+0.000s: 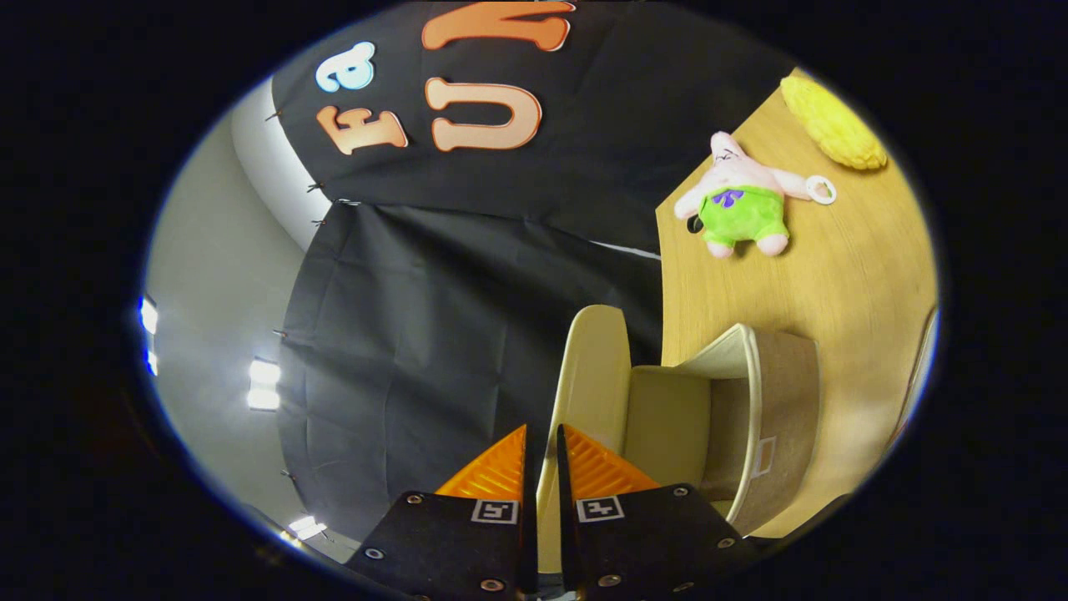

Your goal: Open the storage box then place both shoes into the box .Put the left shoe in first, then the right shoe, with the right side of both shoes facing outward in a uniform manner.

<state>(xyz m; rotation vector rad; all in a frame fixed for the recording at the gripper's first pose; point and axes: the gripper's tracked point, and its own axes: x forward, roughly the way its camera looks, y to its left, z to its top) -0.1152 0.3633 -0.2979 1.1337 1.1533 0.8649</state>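
Observation:
The view is rolled sideways, so the wooden table (pixel 843 275) stands along one side. A brown fabric storage box (pixel 780 417) with a cream lining sits on it, just ahead of my fingers. Its cream lid (pixel 588 367) is swung up and away from the box mouth. My gripper (pixel 541 434) is shut on the lid's edge, which runs between the two fingers. The box's inside, as far as it shows, holds nothing.
A pink plush toy in green shorts (pixel 738 200) lies on the table beyond the box. A yellow plush object (pixel 834 125) lies farther off near the table's far end. Black cloth (pixel 467 317) hangs behind the table edge, with a grey wall and ceiling lights (pixel 263 384) past it.

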